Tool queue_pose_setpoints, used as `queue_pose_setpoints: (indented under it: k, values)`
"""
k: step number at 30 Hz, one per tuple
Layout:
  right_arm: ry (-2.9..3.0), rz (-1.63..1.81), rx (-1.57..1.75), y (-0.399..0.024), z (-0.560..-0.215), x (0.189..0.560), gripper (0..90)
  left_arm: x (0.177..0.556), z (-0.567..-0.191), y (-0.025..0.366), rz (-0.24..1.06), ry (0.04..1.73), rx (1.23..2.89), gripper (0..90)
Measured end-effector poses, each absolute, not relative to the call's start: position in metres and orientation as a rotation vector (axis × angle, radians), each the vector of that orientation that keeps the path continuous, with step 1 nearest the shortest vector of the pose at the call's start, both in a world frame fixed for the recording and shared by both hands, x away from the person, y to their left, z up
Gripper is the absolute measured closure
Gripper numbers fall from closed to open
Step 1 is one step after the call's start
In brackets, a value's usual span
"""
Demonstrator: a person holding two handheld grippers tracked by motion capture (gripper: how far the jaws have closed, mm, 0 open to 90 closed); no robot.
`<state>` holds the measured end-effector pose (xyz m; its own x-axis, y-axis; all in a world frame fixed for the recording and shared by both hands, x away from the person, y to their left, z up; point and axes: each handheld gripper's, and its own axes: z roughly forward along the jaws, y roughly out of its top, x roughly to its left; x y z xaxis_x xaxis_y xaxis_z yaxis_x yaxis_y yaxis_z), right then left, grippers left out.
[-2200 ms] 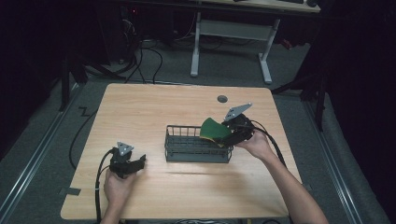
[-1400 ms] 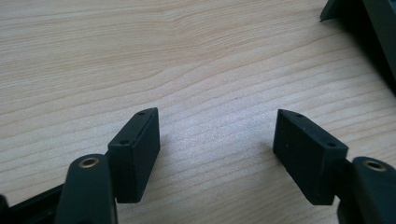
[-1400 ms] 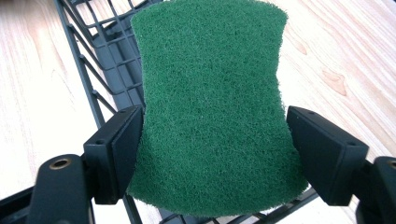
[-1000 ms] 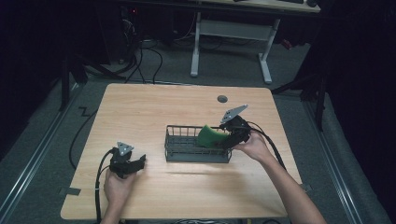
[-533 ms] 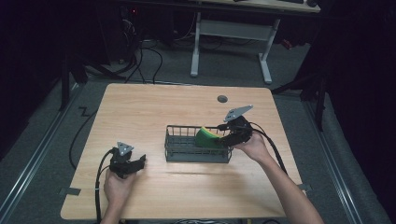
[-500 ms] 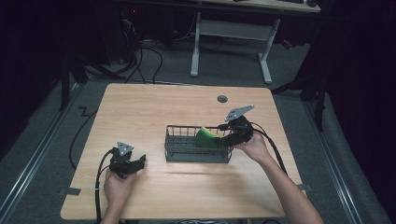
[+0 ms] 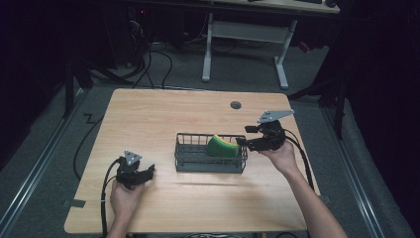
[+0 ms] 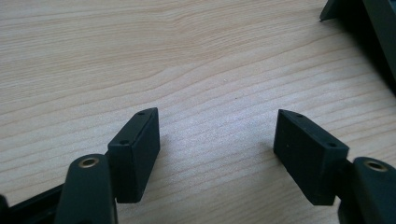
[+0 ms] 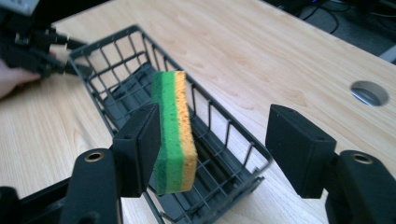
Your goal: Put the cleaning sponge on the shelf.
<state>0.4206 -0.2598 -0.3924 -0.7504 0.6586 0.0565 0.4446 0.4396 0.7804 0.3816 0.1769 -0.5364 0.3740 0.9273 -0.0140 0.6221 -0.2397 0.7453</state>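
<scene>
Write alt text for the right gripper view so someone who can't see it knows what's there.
A green and yellow sponge stands on edge in a dark wire basket on a wooden table. The right gripper frames it with open jaws, the sponge beside the left-hand one. The other gripper and a hand sit past the basket's far end.

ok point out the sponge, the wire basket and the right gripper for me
sponge [image 9: 173, 130], right gripper view, on its green and yellow edge
wire basket [image 7: 198, 166], high view, on its near wall
right gripper [image 9: 212, 142], right gripper view, midway between its two black fingertips
</scene>
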Motion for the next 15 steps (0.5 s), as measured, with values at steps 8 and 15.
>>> queue_pose_setpoints:
  k: [8,15]
  values:
    - [2.343,1.234,1.064,-0.284,-0.393,0.407,37.6,0.382,-0.536,0.177,0.581,1.334,1.964,32.0]
    - [2.271,1.262,1.108,-0.301,-0.39,0.397,39.2,0.382,-0.536,0.177,0.58,1.334,1.963,32.0]
